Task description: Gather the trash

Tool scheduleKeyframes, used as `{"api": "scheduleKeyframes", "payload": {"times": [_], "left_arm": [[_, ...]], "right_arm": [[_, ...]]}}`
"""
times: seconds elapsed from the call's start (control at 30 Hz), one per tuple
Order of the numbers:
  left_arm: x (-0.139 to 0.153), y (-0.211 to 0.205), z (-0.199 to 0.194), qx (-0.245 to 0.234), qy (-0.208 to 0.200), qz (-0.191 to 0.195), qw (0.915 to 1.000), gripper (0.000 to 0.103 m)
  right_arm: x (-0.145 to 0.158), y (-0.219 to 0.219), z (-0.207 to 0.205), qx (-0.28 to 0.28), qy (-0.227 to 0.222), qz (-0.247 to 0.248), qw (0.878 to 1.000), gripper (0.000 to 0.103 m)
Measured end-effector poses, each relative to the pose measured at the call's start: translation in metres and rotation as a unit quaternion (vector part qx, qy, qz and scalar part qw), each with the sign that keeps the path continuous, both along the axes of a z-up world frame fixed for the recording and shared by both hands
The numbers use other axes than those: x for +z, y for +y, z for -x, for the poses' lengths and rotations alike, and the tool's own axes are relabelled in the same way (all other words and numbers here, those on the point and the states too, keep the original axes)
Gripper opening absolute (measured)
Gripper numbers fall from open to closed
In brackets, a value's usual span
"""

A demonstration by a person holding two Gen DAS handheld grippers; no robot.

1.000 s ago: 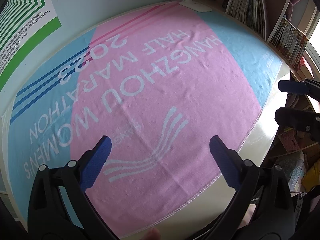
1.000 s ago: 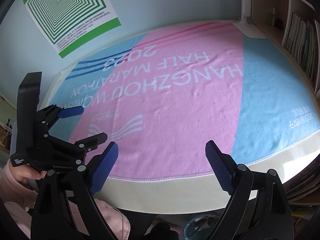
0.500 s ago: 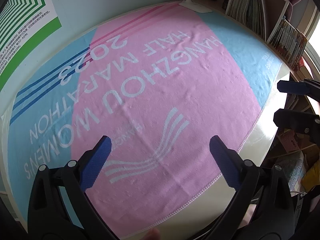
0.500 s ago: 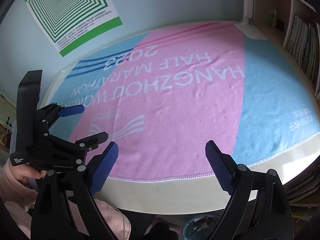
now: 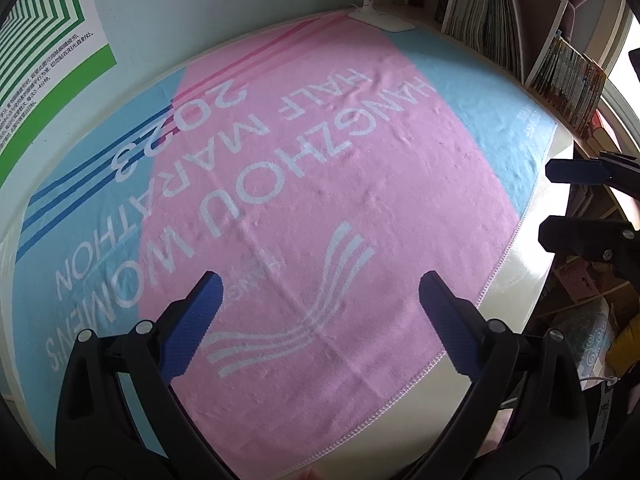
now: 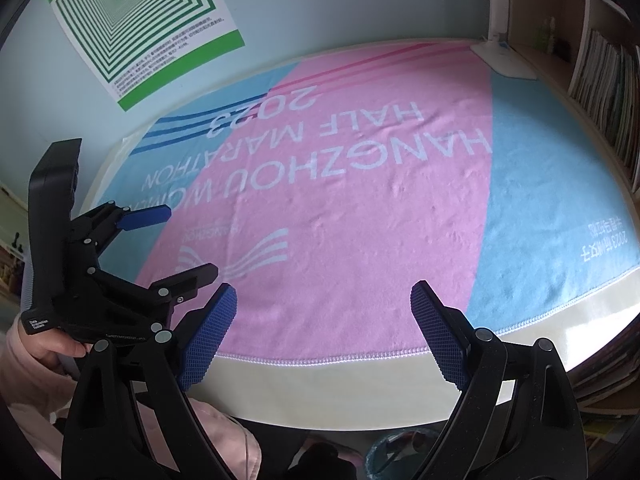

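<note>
On the wall at far left I see a green-and-white striped poster. My left gripper hangs with jaws spread wide, empty, above a pink and light-blue marathon towel covering the cream table. My right gripper is likewise spread and empty near the table's front edge. A white lamp base and a wooden bookshelf stand at right. I see no trash on the towel; nothing blocks either gripper.
</note>
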State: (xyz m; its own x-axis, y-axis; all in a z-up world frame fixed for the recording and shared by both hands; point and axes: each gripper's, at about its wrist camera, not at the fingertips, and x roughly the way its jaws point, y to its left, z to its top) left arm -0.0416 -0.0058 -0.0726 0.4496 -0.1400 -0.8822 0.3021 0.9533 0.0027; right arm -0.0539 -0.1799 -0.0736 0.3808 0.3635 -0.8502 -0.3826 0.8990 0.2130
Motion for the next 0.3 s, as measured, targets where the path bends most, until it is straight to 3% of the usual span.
{"api": "scheduleKeyframes", "payload": {"times": [0.13, 0.3], "left_arm": [[-0.0059, 0.0008, -0.0023, 0.007, 0.014, -0.028, 0.9995, 0.096], [-0.0059, 0.0055, -0.003, 0.014, 0.016, -0.023, 0.9995, 0.096]], "right_arm": [[-0.0001, -0.0001, -0.0001, 0.0, 0.002, -0.001, 1.0, 0.088], [-0.0001, -0.0006, -0.0001, -0.002, 0.003, -0.001, 1.0, 0.088]]}}
